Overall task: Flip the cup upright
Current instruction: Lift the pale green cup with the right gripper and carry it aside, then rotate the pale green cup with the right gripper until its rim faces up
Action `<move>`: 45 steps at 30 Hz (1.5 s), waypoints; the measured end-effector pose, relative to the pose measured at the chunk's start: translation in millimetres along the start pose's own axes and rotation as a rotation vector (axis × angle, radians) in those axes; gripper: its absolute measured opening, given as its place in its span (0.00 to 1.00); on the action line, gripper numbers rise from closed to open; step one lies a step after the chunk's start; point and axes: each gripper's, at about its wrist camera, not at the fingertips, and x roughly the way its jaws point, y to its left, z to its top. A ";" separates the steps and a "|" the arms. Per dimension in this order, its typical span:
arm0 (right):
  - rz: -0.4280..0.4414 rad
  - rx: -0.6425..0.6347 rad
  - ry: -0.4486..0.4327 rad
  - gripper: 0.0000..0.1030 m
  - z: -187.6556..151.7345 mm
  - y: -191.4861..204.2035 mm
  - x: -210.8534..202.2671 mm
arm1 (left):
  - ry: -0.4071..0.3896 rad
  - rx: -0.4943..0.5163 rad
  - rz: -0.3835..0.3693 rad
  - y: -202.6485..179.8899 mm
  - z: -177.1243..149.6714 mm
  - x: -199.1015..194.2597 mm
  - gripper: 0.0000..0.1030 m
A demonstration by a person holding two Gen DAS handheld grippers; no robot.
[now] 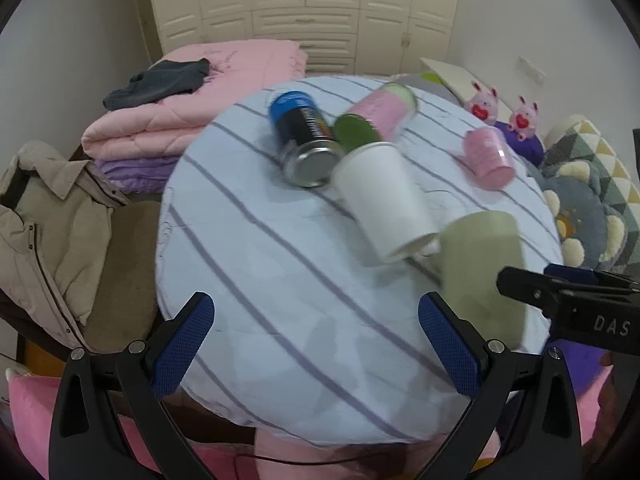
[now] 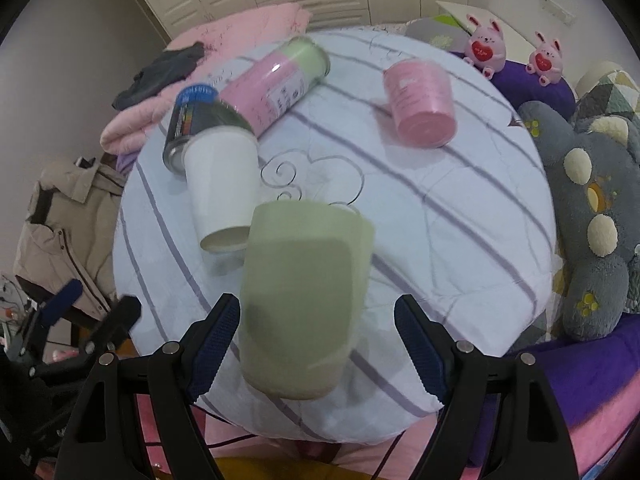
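Pale green cup [image 2: 304, 304] lies on its side on the striped round cushion [image 2: 460, 216], just ahead of the right tool [image 2: 318, 344], whose blue-padded fingers stand spread wide to either side of it, not touching. Which end is the cup's mouth cannot be told; the cup is blurred in both views. Left tool [image 1: 316, 344] also spread apart, holding nothing, hanging over bare cushion to the left of the cup. White paper cup [image 2: 224, 192] lies on its side just beside the green cup, its open rim close against it; black can [image 2: 192, 128] and pink-green can [image 2: 276, 80] lie behind that, touching one another. Pink cup [image 2: 420, 104] lies well apart at the far right. Risks, as judged: the cushion is soft and domed, so a cup set upright may tip or roll off the near edge; a wide closing sweep could knock the paper cup into the cans; round smooth sides may slip between the pads. Open room lies right of the green cup and at cushion centre. Near edge falls away right under both tools; grey plush pillow [image 2: 592, 216] crowds the right rim.
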 end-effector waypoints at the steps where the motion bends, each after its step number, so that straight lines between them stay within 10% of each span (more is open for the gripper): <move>1: 0.002 0.006 -0.007 0.79 0.3 -3.8 -2.8 | 0.003 0.001 0.001 -7.2 0.2 -2.0 1.00; 16: 0.004 0.097 -0.037 0.79 4.7 -85.2 -15.9 | 0.123 0.058 -0.039 -96.3 7.9 11.5 1.00; 45: 0.139 0.126 0.100 0.79 21.8 -154.0 31.0 | 0.267 -0.026 0.044 -135.8 29.2 68.7 1.00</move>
